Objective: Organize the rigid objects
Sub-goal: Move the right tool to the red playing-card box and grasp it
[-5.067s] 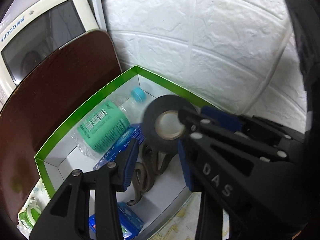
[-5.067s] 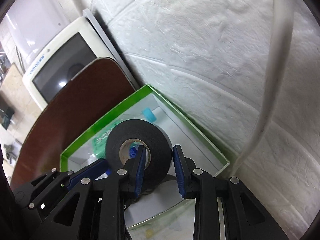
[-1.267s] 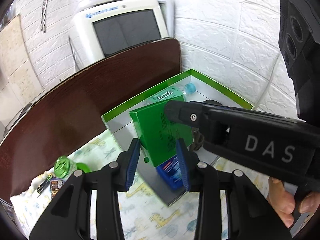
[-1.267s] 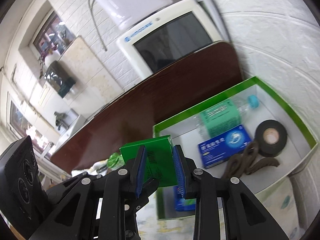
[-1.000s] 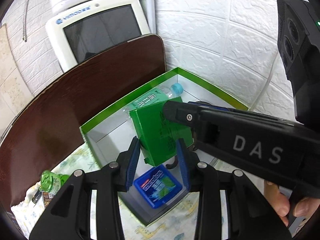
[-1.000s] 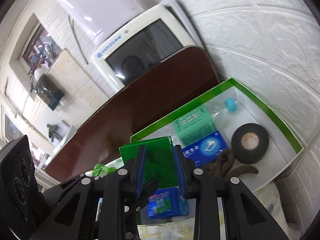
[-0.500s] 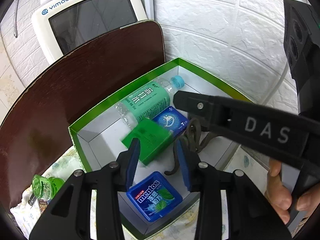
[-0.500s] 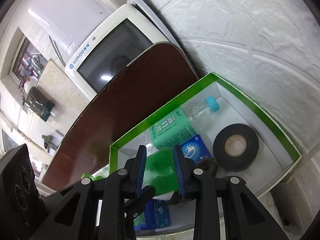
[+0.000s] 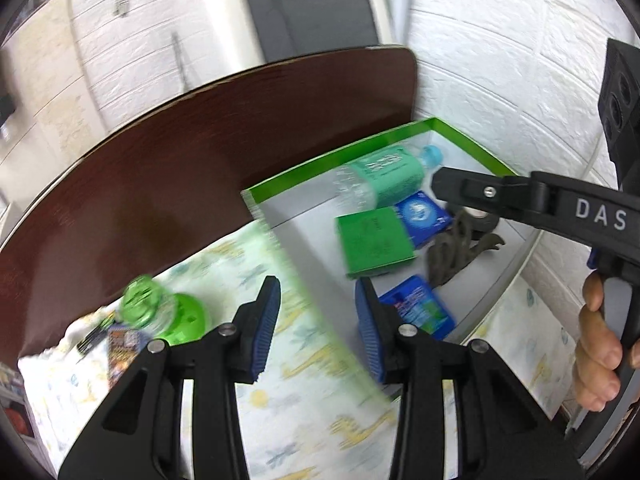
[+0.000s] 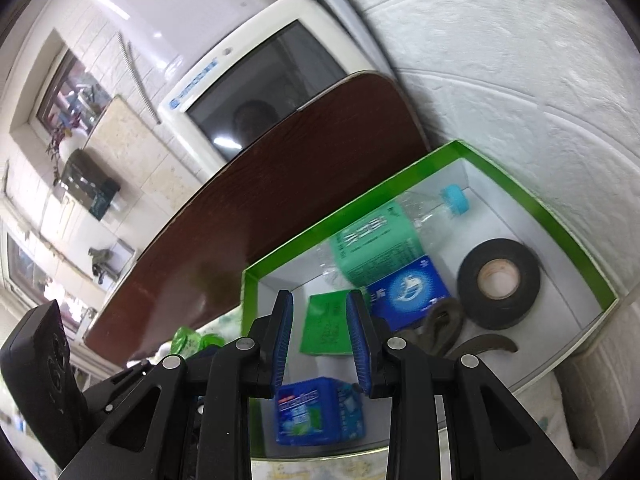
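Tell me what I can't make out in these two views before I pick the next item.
- Left wrist view: the green bottle and small card on the cloth are smeared by motion blur; labels unreadable.
- Left wrist view: the tape roll is almost wholly hidden behind the right gripper's arm.
- Right wrist view: the green box is partly covered by the gripper fingers.
- Right wrist view: the blue mint tin is blurred.

In the box [image 10: 568, 236] we see the bottle [image 10: 384, 236] rearmost, the tape roll [image 10: 498, 284] right, the tin [image 10: 320, 410] nearest.
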The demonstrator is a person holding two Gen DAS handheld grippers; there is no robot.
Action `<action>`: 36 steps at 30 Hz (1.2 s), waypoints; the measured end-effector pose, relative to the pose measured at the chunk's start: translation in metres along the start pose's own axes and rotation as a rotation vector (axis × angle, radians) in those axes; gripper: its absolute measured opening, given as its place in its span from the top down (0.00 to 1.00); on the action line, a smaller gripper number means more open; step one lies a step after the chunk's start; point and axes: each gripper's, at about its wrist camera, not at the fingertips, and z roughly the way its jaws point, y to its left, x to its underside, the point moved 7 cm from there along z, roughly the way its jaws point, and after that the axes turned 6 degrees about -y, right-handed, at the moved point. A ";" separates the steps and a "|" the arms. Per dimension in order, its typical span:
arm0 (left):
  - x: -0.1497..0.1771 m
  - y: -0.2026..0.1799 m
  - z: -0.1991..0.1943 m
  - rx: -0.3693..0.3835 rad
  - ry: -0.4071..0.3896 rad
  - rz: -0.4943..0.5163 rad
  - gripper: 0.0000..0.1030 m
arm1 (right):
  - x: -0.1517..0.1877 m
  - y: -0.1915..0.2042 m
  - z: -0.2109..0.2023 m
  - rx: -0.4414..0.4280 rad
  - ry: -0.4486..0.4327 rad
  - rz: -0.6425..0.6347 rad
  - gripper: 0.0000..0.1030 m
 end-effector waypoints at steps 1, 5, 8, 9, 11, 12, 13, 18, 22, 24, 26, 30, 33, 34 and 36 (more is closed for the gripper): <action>0.004 0.010 -0.005 -0.017 -0.006 -0.013 0.64 | 0.003 0.007 0.001 -0.008 0.006 -0.012 0.70; 0.026 0.056 -0.030 -0.101 -0.026 -0.074 0.60 | 0.019 0.042 0.005 -0.047 0.038 -0.086 0.70; 0.045 0.096 -0.044 -0.160 -0.026 -0.147 0.59 | 0.034 0.070 0.011 -0.072 0.061 -0.142 0.70; 0.052 0.110 -0.047 -0.180 -0.024 -0.177 0.59 | 0.043 0.082 0.014 -0.080 0.081 -0.173 0.70; 0.066 0.136 -0.054 -0.204 -0.017 -0.237 0.59 | 0.058 0.099 0.021 -0.092 0.118 -0.212 0.70; 0.073 0.147 -0.058 -0.212 -0.015 -0.264 0.59 | 0.068 0.108 0.026 -0.098 0.142 -0.231 0.70; 0.081 0.157 -0.061 -0.220 -0.013 -0.281 0.59 | 0.075 0.115 0.030 -0.101 0.160 -0.246 0.70; 0.107 0.181 -0.061 -0.232 0.013 -0.309 0.59 | 0.111 0.151 0.050 -0.113 0.240 -0.313 0.70; 0.130 0.181 -0.053 -0.179 0.046 -0.320 0.59 | 0.130 0.172 0.066 -0.116 0.279 -0.348 0.70; 0.136 0.177 -0.041 -0.128 0.062 -0.345 0.59 | 0.137 0.180 0.075 -0.109 0.299 -0.352 0.70; 0.137 0.171 -0.031 -0.090 0.069 -0.357 0.59 | 0.143 0.189 0.084 -0.104 0.320 -0.353 0.70; 0.127 0.164 -0.008 -0.086 0.082 -0.341 0.59 | 0.152 0.192 0.100 -0.078 0.360 -0.332 0.70; 0.122 0.169 0.005 -0.115 0.088 -0.334 0.57 | 0.154 0.187 0.106 -0.058 0.370 -0.327 0.70; 0.121 0.171 0.005 -0.112 0.086 -0.334 0.56 | 0.153 0.185 0.107 -0.054 0.372 -0.324 0.70; 0.122 0.180 0.004 -0.152 0.082 -0.323 0.57 | 0.151 0.182 0.108 -0.045 0.371 -0.326 0.70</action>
